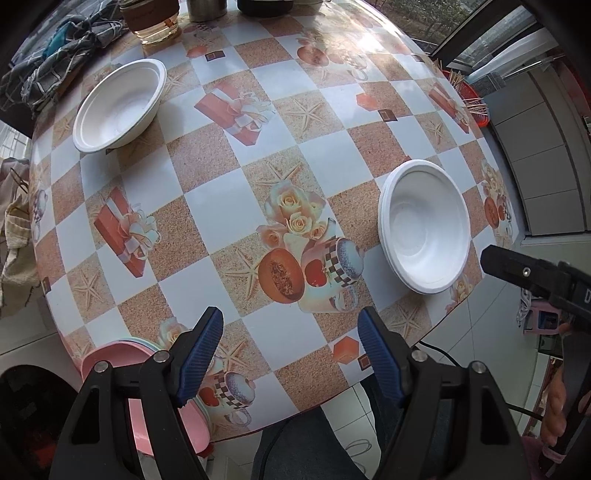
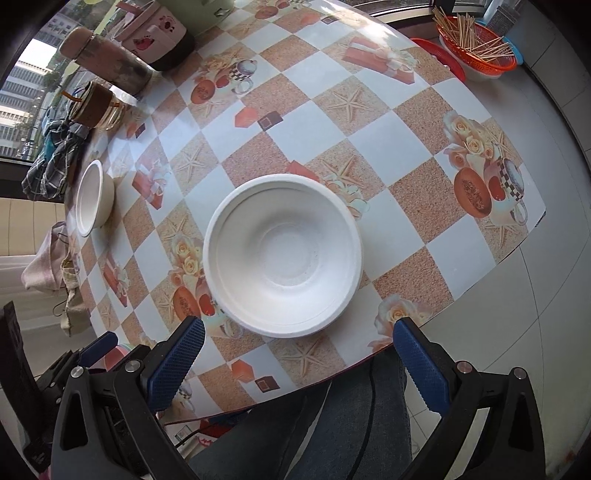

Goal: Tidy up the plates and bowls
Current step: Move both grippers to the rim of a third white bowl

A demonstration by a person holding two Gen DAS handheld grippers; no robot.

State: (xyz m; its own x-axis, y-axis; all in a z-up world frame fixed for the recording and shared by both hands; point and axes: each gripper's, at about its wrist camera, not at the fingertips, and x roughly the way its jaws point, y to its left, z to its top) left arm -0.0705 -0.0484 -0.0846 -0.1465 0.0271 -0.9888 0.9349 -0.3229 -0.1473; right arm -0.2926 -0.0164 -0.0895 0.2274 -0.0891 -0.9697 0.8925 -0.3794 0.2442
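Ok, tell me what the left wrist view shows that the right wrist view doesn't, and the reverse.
Left wrist only: the pink plates at the table's near edge under the open left gripper, and the right gripper's black body at the right edge.

Right wrist only: the pink patterned container, the brown bottle and the open right gripper.

Both: the near white bowl stack, the far white bowl, the orange basket of sticks and the checked tablecloth.

**A Home Dining Corner**

The place looked like a home dining area. A round table (image 2: pixel 388 155) wore a checked oilcloth printed with roses and fruit. At upper left stood a flask (image 2: pixel 107 61) and a glass jar (image 2: pixel 96 107); an orange basket (image 2: pixel 476 40) of sticks sat upper right, by windows facing city buildings.
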